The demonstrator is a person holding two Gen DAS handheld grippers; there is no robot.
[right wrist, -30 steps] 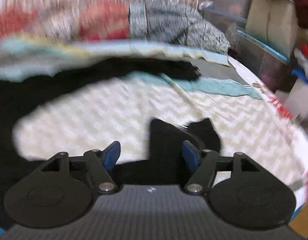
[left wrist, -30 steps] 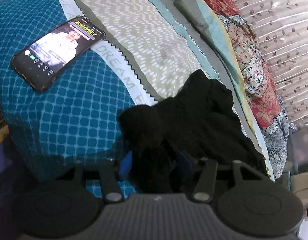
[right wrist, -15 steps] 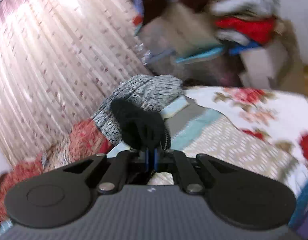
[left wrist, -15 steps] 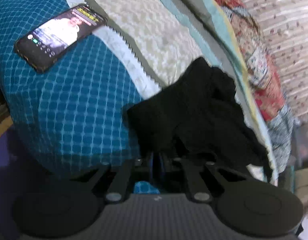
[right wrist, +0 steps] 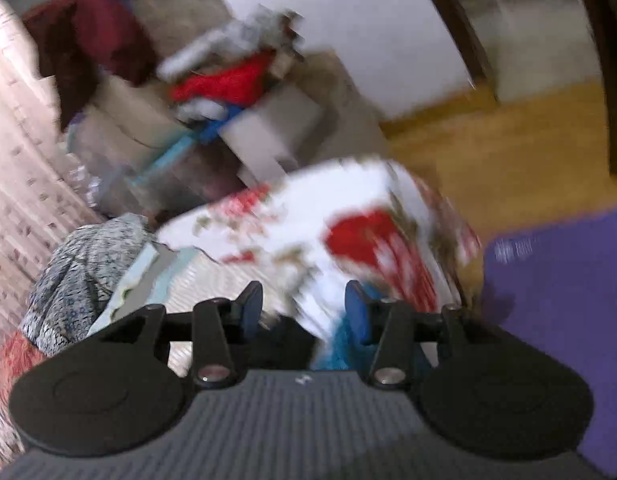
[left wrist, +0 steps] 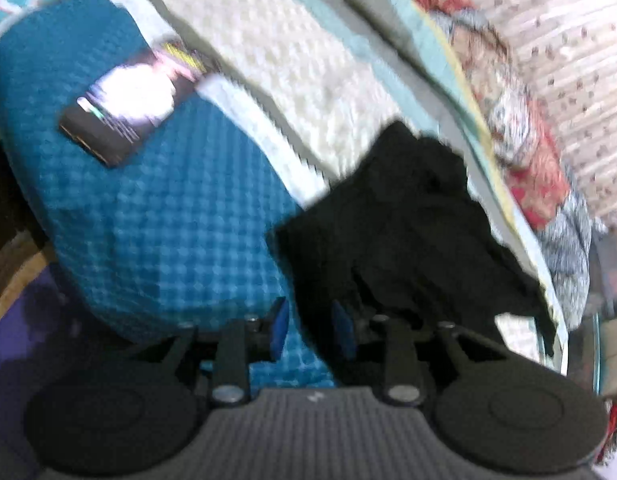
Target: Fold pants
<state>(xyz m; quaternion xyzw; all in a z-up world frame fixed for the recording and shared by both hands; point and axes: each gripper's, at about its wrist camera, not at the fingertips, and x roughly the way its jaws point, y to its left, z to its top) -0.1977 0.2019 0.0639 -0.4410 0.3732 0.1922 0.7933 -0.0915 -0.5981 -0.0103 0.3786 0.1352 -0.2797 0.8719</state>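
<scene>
The crumpled black fabric pants (left wrist: 408, 232) lie in a loose heap on the bed, just ahead of the left gripper (left wrist: 310, 330) and spreading off to its right. That gripper's jaws are opening; a dark edge of the pants sits near the right blue pad, but nothing looks pinched between them. Beyond and to its left a dark rectangular phone with a lit screen (left wrist: 136, 100) rests on the teal checked bedspread (left wrist: 148, 220). The right gripper (right wrist: 304, 314) is also opening, with no cloth between its pads, and faces the floral white-and-red sheet (right wrist: 328, 232) at the bed's corner. To fold well, I judge each gripper should next take a waistband corner and pull the heap flat, clear of the phone.
</scene>
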